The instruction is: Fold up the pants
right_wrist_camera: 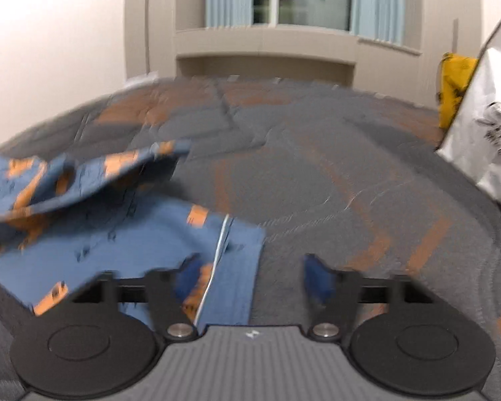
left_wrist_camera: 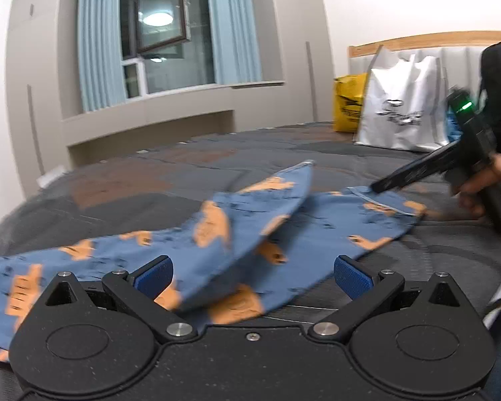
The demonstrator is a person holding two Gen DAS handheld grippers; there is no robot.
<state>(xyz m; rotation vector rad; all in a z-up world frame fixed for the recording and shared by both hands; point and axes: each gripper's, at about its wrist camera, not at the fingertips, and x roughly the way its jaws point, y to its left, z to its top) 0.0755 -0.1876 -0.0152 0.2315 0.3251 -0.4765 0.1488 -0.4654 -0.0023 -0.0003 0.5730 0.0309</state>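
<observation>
Standing wide apart, the left gripper's (left_wrist_camera: 253, 275) fingers (left_wrist_camera: 352, 279) grip nothing, a blue-and-orange patterned pants (left_wrist_camera: 217, 234) fold lying loose between them. The right gripper (right_wrist_camera: 250, 280) likewise spreads open, its left finger (right_wrist_camera: 187, 275) over the hem. The pants lie crumpled on the grey bed (left_wrist_camera: 150, 180), near a white bag (left_wrist_camera: 400, 107) and a yellow bag (left_wrist_camera: 349, 103).
</observation>
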